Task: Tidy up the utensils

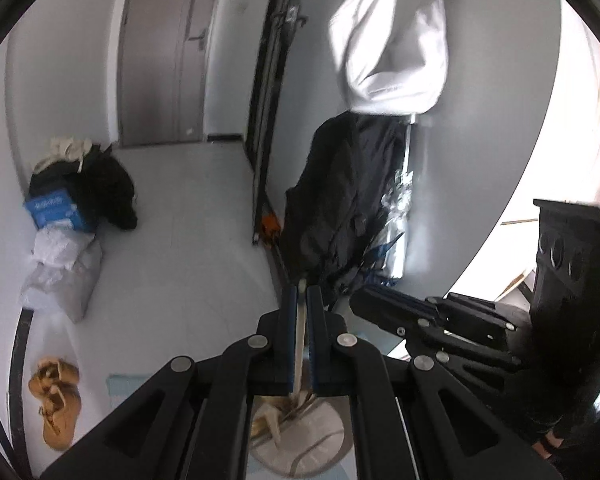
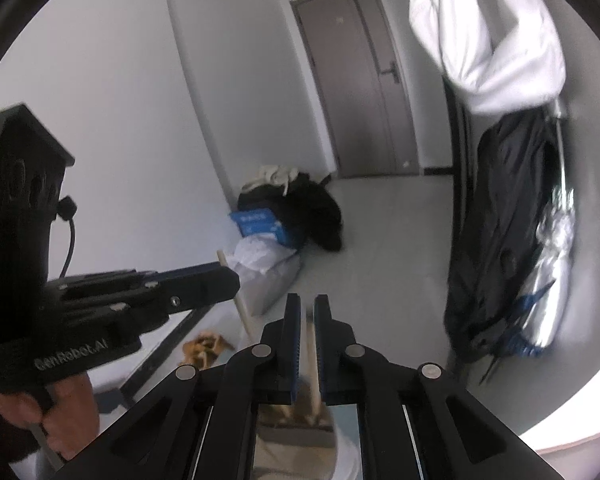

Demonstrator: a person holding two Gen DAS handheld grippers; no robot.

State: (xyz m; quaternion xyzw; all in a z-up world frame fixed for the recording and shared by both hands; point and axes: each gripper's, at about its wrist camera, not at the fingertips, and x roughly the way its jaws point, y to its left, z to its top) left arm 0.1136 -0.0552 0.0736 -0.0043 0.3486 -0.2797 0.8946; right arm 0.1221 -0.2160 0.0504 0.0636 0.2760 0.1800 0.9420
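Observation:
My left gripper (image 1: 301, 292) is shut on a thin wooden utensil handle (image 1: 300, 344) that runs down between the pads toward a pale round holder (image 1: 320, 440) with several wooden utensils in it. My right gripper (image 2: 307, 304) is shut on another thin wooden handle (image 2: 313, 364), above a holder (image 2: 296, 436) seen between its arms. The left gripper (image 2: 220, 276) shows in the right wrist view at left, its wooden handle (image 2: 242, 304) sticking out both sides. The right gripper (image 1: 364, 300) shows in the left wrist view at right. Both are raised, side by side.
Behind are a grey door (image 1: 164, 52), a pile of clothes and bags (image 1: 72, 208) by the wall, tan shoes (image 1: 56, 396) on the floor, and a dark jacket (image 1: 332, 200) and white garment (image 1: 392, 40) hanging at right.

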